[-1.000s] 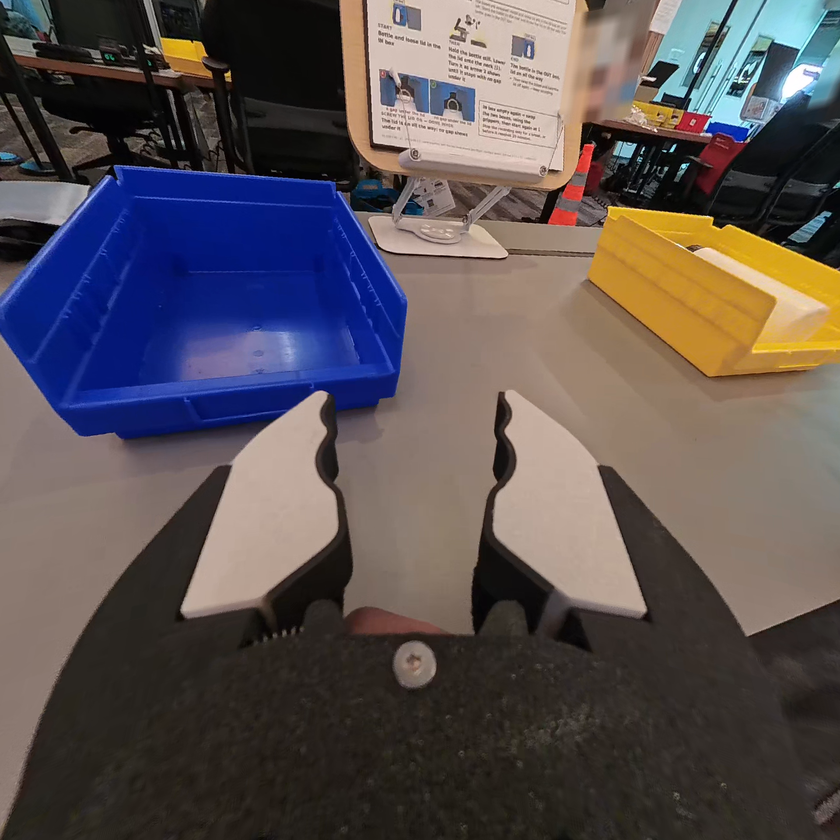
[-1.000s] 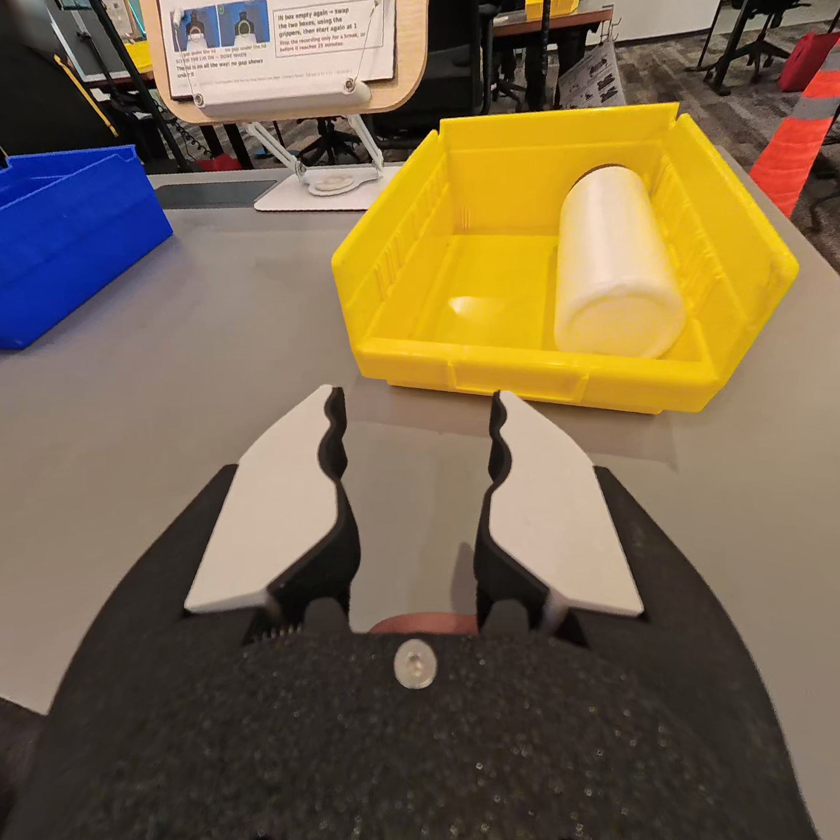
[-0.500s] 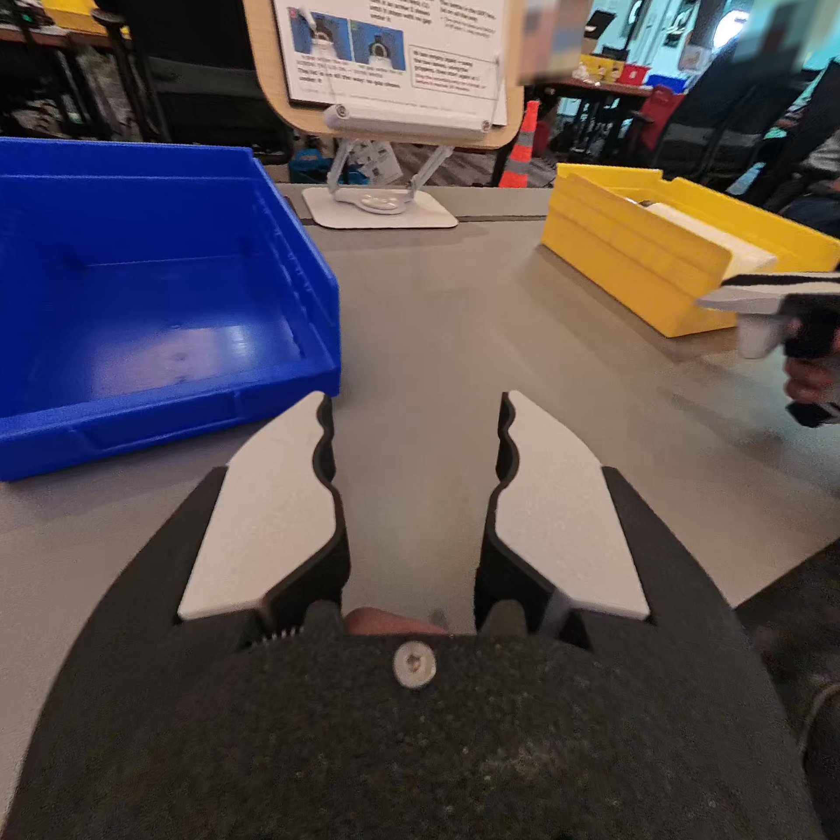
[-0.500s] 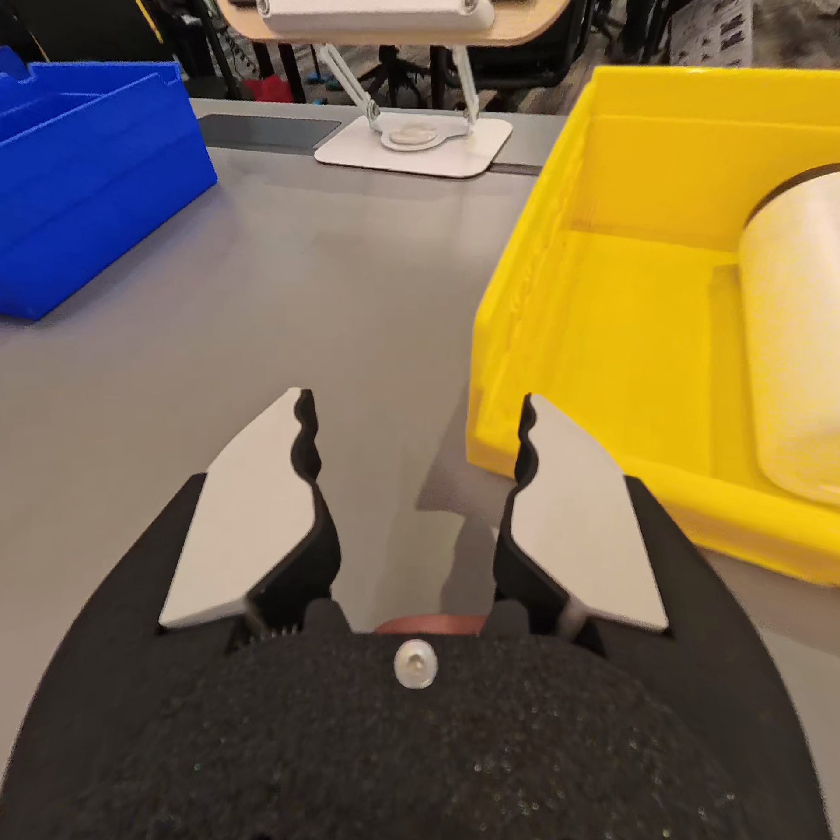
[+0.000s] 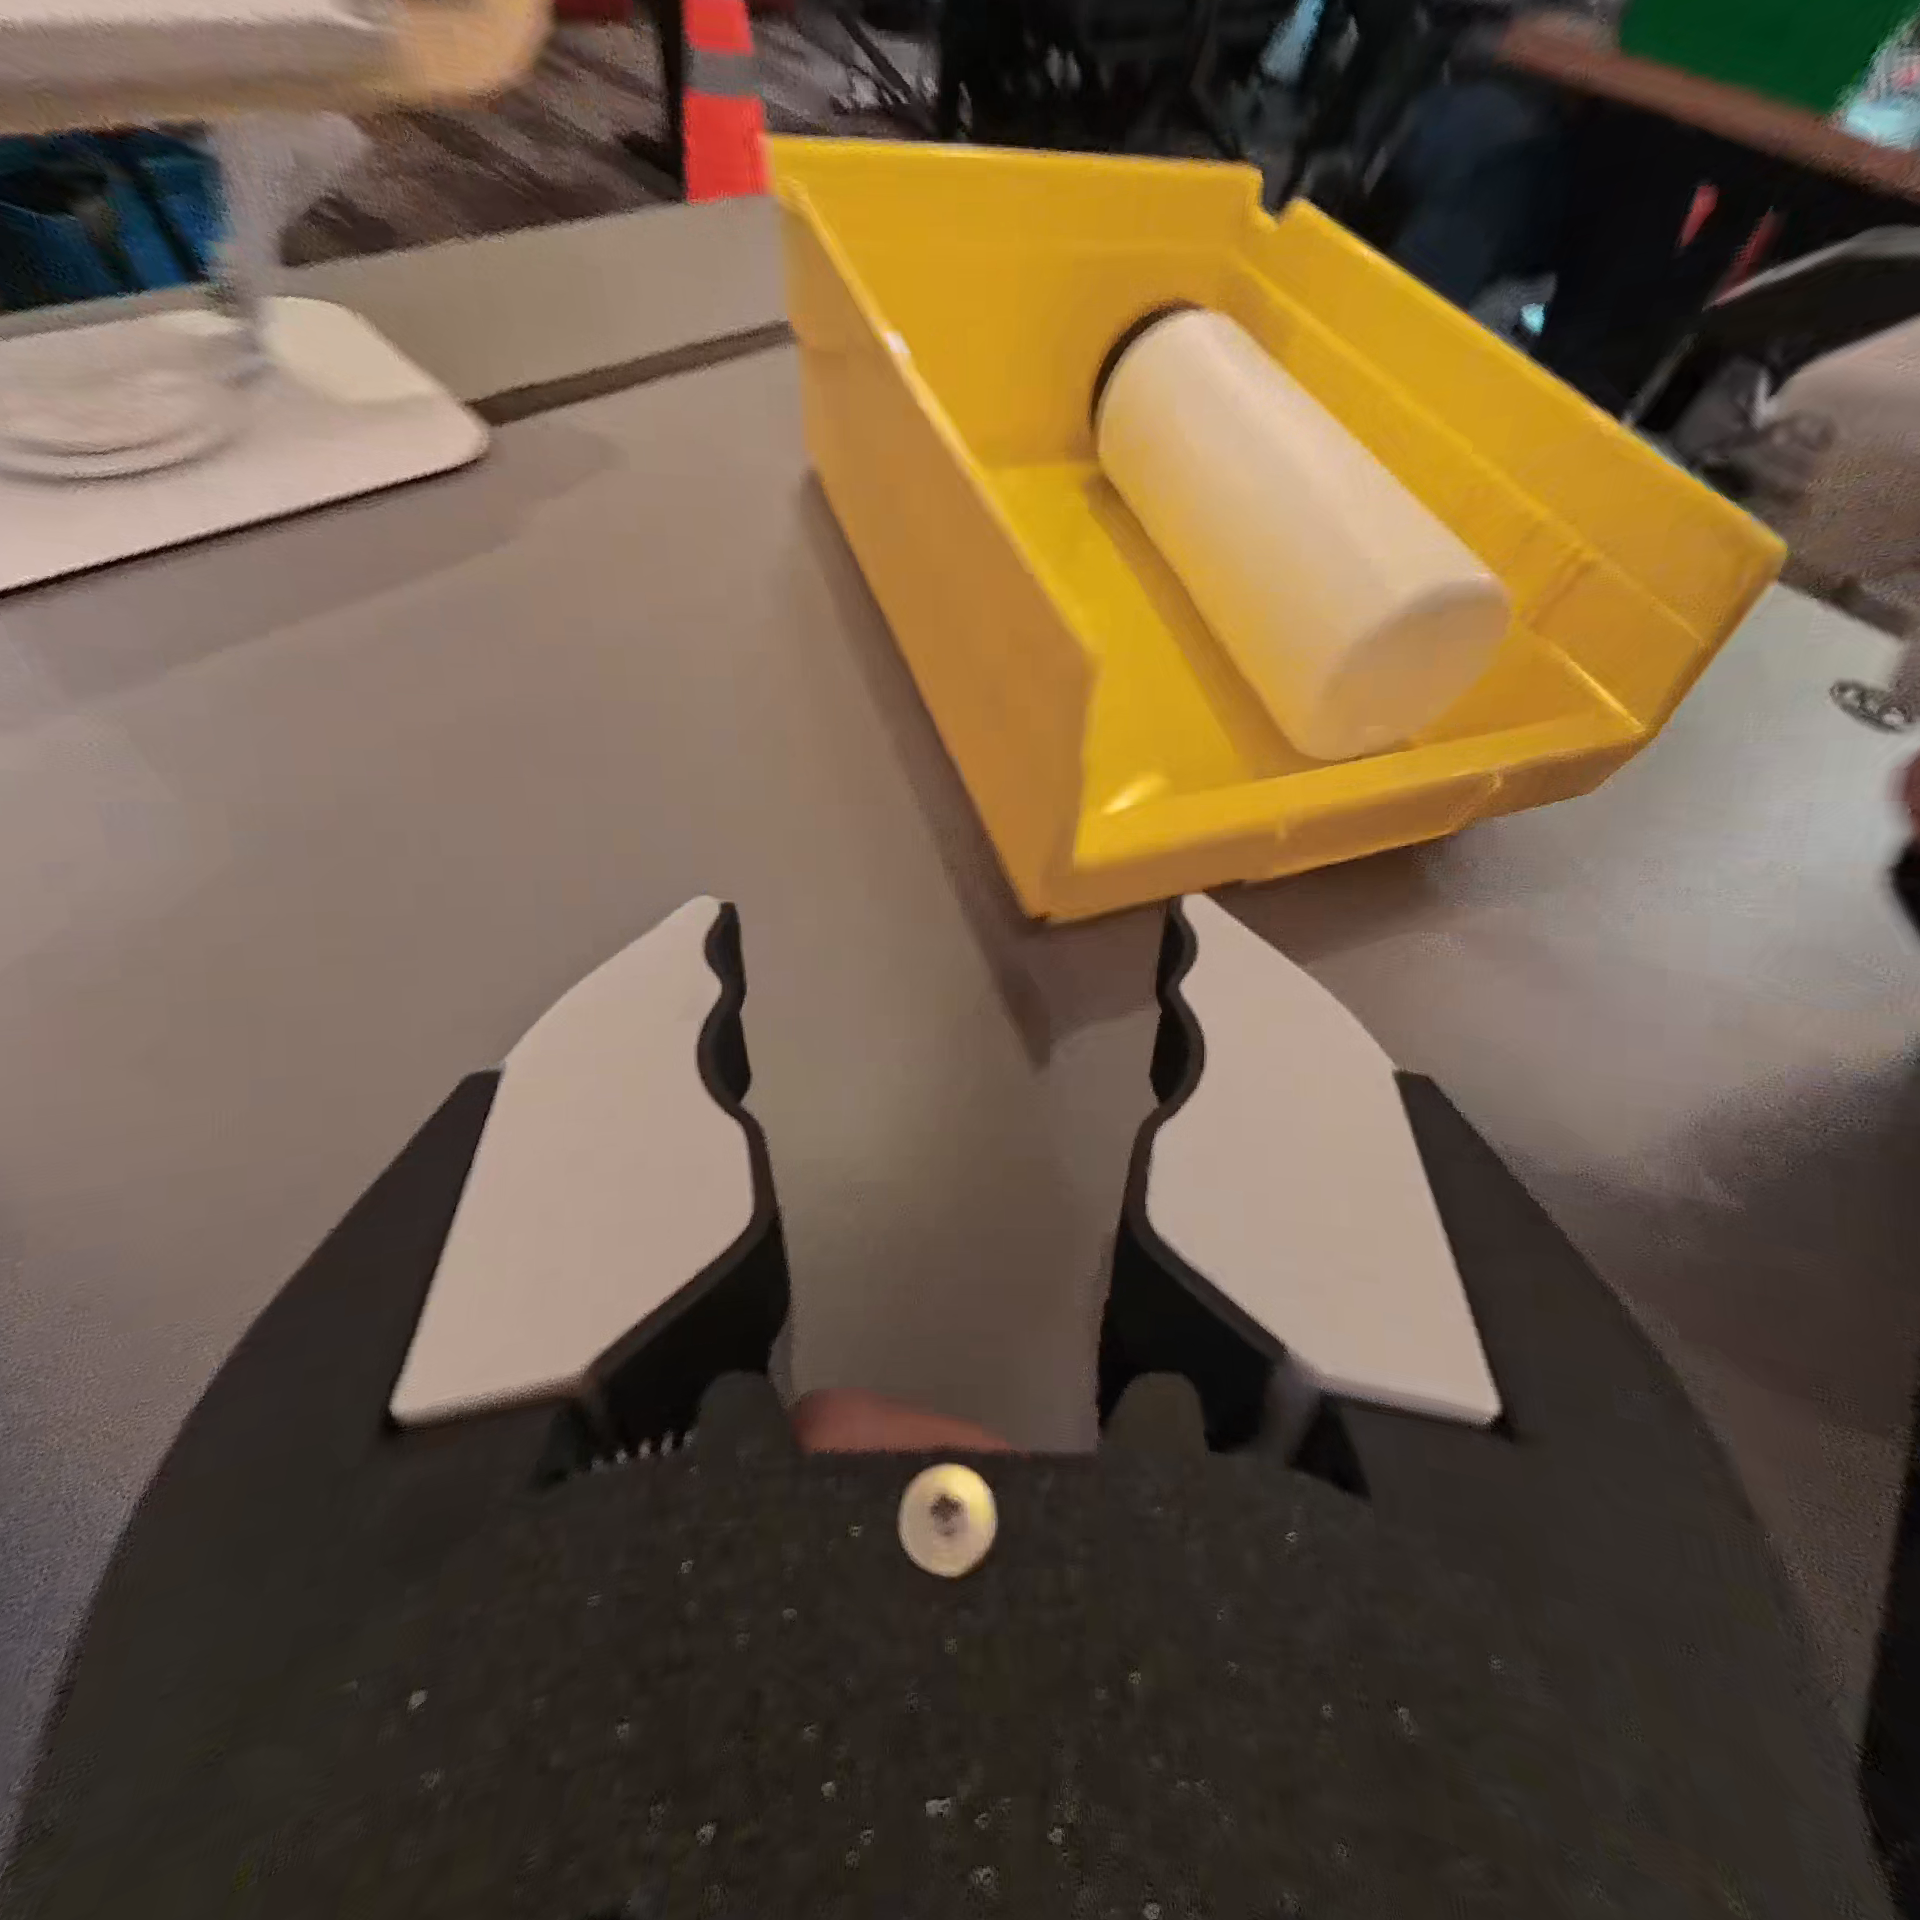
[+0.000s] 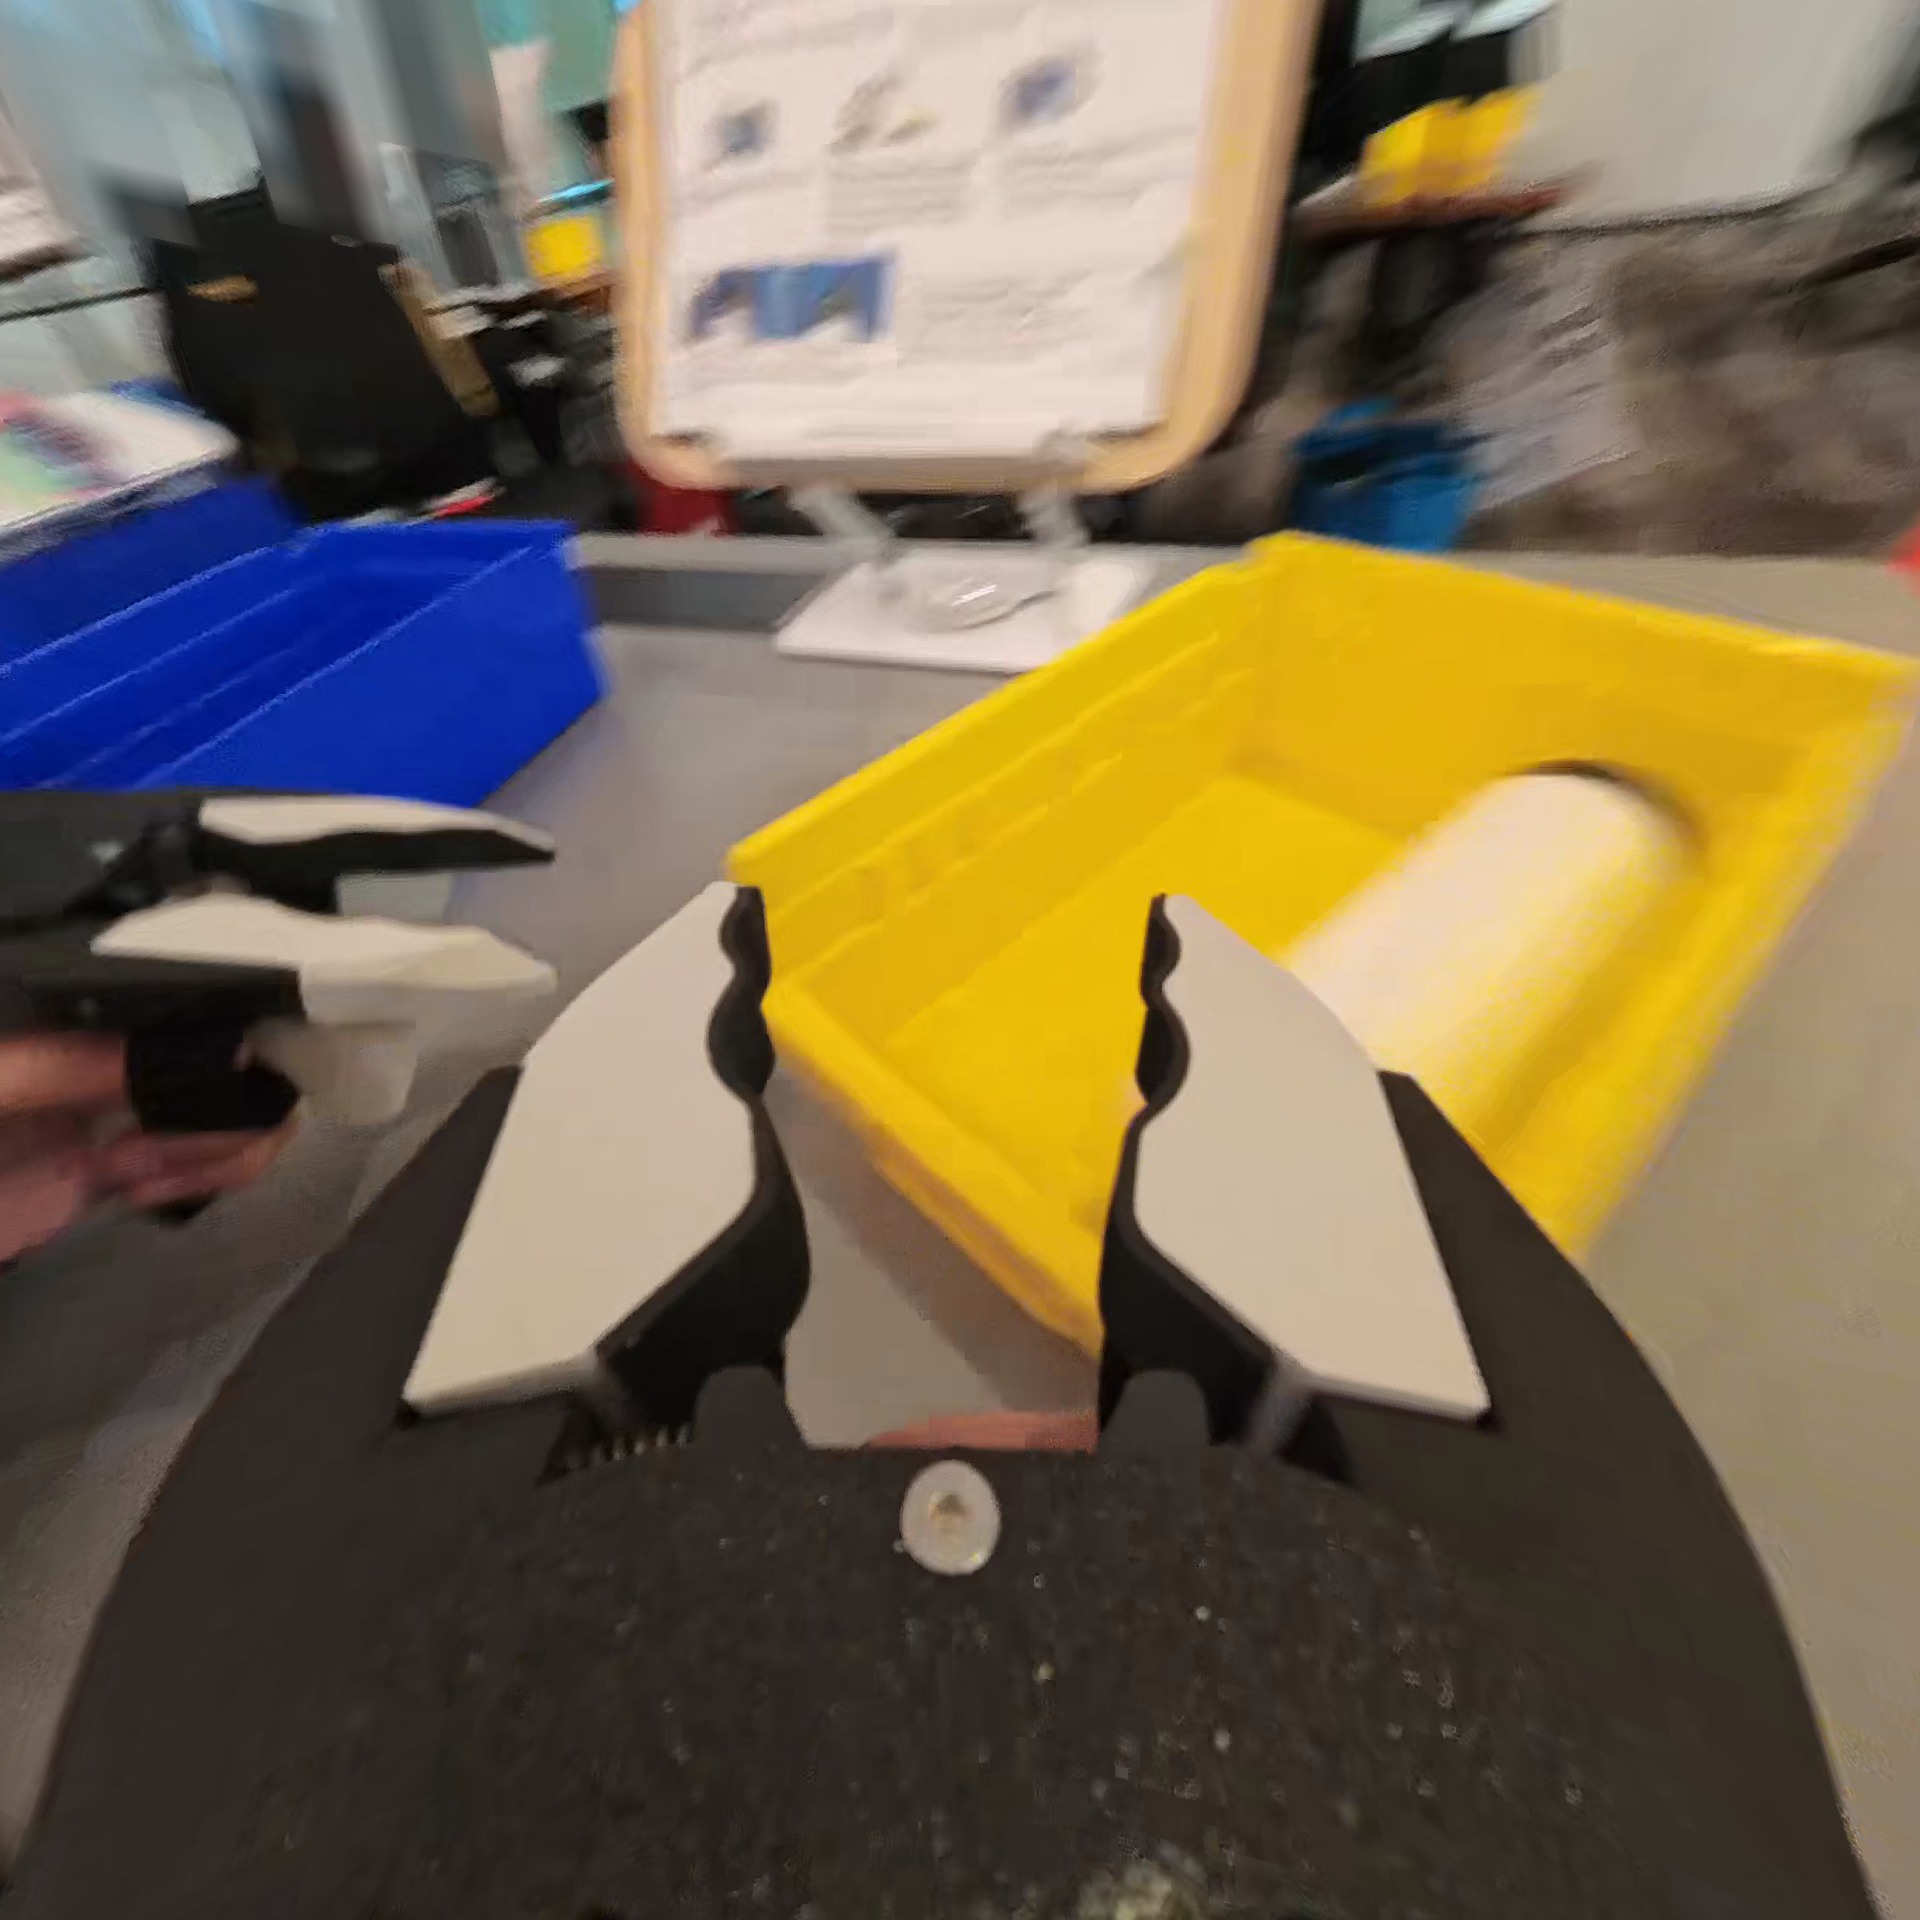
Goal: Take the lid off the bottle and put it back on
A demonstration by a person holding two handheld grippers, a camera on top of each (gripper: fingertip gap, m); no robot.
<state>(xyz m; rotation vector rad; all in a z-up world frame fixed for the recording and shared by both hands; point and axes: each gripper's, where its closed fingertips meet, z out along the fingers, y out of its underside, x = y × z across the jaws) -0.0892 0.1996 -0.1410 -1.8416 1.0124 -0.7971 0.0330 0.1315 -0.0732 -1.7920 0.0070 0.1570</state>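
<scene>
Bottle (image 5: 1288, 530), cream and cylindrical, lies on its side in the yellow bin (image 5: 935, 468) on the grey table (image 5: 416, 779), dark lid (image 5: 1127, 338) end toward the far wall, seemingly still on; both grippers, left (image 5: 945, 914) and right (image 6: 951, 914), point toward it with fingers spread and empty, likely readying a grasp.

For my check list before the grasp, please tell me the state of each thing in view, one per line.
Left gripper: open, empty, short of the bin.
Right gripper: open, empty, at the bin's near corner.
White bottle: lying on its side in the yellow bin, dark lid end toward the far wall.
Yellow bin: upright on the table, holds only the bottle.
Blue bin: upright; inside not visible.
Instruction board: standing on its stand.
</scene>
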